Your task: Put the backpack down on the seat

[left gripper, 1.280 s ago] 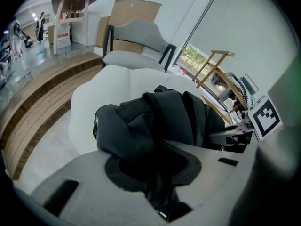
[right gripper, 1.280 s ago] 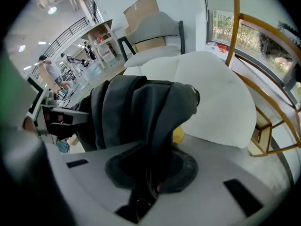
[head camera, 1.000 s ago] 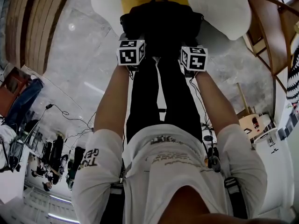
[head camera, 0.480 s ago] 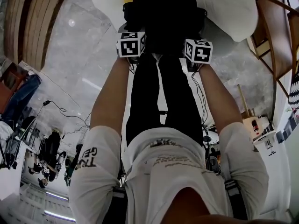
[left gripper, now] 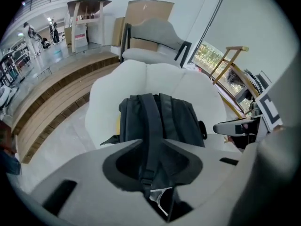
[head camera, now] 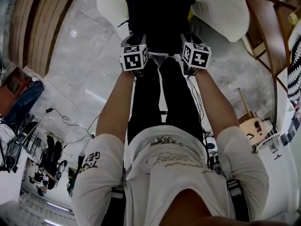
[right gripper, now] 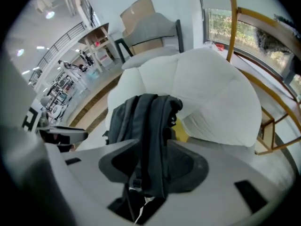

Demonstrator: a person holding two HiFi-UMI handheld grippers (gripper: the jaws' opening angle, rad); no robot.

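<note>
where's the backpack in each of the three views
Head view: backpack at top centre, dark against the white seat.
Left gripper view: backpack at centre, the seat behind it.
Right gripper view: backpack left of centre, the seat to its right.
Shared landmark: the white seat.

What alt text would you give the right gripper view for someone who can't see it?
A black backpack rests on a puffy white seat, one shoulder strap running back between the jaws of the right claw, which are opening. A yellow object peeks out beside the bag.
</note>
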